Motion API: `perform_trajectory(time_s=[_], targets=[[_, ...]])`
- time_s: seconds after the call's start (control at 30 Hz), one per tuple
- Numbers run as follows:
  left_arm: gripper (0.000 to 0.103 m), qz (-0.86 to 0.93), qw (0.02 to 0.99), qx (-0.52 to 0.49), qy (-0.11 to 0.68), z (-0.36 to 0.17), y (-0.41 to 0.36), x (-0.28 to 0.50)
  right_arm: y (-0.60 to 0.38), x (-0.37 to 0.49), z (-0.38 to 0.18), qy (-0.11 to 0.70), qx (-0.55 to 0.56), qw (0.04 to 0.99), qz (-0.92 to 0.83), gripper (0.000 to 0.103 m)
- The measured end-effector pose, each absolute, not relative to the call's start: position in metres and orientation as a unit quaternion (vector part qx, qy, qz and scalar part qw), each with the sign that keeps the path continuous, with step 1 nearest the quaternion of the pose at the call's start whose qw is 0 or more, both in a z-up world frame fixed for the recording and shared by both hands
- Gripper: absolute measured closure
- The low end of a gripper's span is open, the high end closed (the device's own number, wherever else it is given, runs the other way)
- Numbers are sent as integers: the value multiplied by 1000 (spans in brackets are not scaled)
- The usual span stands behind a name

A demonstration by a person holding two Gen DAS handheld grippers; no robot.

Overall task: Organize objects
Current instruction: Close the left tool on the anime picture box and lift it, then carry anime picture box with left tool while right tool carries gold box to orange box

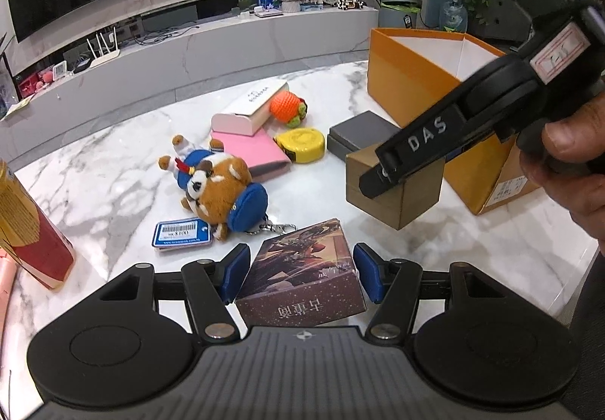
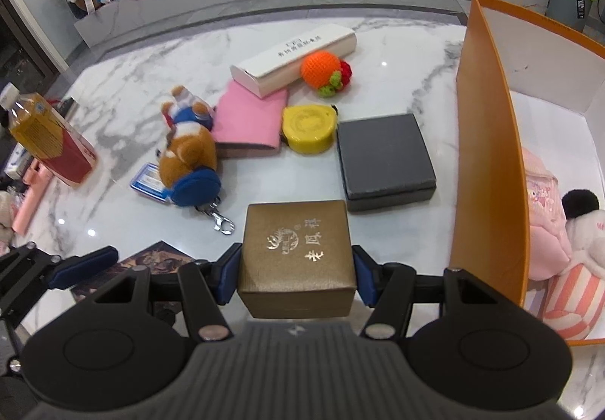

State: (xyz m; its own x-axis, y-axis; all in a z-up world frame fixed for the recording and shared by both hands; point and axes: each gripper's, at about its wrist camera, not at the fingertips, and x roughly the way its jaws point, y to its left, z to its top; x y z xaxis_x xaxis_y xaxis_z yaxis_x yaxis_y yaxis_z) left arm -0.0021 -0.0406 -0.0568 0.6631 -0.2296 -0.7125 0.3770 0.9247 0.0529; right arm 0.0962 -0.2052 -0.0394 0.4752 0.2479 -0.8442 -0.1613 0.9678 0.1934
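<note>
Plush toys (image 2: 567,250) inside orange box (image 2: 487,155); right hand-held gripper (image 2: 297,274) clamping brown box (image 2: 297,253), left hand-held gripper (image 1: 302,276) clamping dark printed box (image 1: 302,280).

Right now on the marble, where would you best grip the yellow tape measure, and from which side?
Grip the yellow tape measure from above, across its rim, one finger on the bare near edge, the other on the far edge. It lies flat, so only the rim offers opposing faces. The pink pouch crowds its left and the dark grey box sits close on its right.
</note>
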Motion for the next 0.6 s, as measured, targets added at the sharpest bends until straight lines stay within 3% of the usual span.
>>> perform_trajectory(time_s=[0.6], targets=[[33,-211,919,117,311,-6,-95,19,-240,90,33,434,50,893,110,42]])
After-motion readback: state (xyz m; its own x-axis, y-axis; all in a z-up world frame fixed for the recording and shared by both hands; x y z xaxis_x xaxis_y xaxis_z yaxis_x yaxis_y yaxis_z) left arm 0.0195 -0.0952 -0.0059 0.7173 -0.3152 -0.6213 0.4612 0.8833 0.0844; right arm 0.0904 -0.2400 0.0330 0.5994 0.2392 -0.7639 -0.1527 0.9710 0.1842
